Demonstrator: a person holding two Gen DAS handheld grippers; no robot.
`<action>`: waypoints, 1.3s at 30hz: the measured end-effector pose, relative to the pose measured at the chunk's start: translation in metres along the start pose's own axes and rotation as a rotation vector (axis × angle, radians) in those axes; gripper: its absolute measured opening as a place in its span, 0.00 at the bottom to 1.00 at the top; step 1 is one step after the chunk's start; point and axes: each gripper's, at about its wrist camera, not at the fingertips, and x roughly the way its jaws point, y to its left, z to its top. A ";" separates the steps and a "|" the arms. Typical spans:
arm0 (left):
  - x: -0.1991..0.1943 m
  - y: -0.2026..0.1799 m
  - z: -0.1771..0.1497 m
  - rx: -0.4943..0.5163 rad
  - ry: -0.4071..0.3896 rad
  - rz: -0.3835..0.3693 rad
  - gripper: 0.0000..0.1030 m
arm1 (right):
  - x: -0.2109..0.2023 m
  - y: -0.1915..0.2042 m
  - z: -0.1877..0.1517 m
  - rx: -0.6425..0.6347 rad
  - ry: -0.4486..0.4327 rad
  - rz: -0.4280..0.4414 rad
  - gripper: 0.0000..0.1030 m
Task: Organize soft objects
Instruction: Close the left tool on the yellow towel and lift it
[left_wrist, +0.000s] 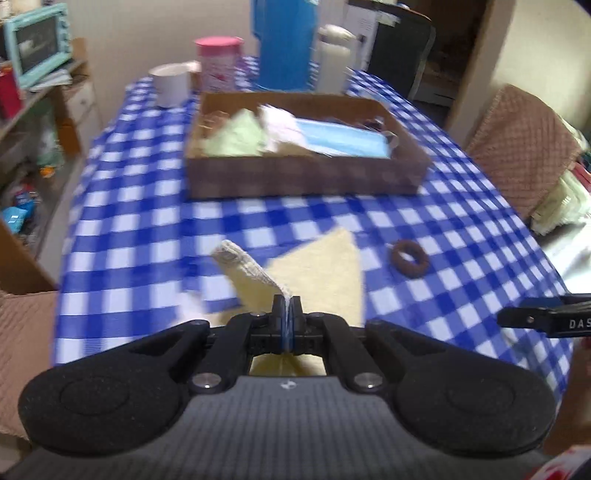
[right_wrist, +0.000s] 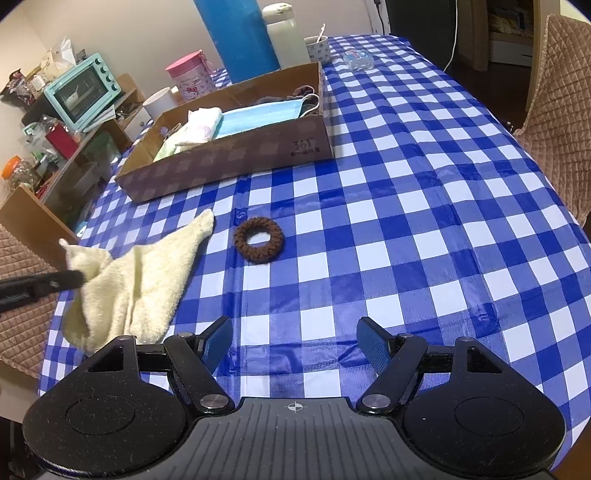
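Towel (right_wrist: 140, 280) sits pinched by one corner in your left gripper (left_wrist: 289, 301) near the table's near-left edge — lift until the trailing end clears the checked cloth, then carry it to the cardboard tray (right_wrist: 229, 162) (already holding cloths and a mask). Your right gripper (right_wrist: 295, 347) hangs spread, empty — scrunchie (right_wrist: 259, 240) lies beside the path.

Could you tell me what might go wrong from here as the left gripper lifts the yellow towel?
1. The left gripper pinches only a corner of the towel, so it might slip free.
2. The trailing cloth may drag over the brown hair tie lying close beside it.
3. It could snag the box wall.
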 end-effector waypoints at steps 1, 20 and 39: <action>0.007 -0.007 -0.001 0.012 0.011 -0.012 0.02 | 0.000 0.000 0.000 0.000 0.000 -0.001 0.72; 0.056 -0.054 -0.021 0.228 0.118 0.090 0.30 | 0.018 -0.006 0.013 0.007 0.019 -0.002 0.72; 0.058 -0.027 -0.025 0.116 0.176 0.236 0.65 | 0.050 0.002 0.025 -0.044 0.056 0.037 0.72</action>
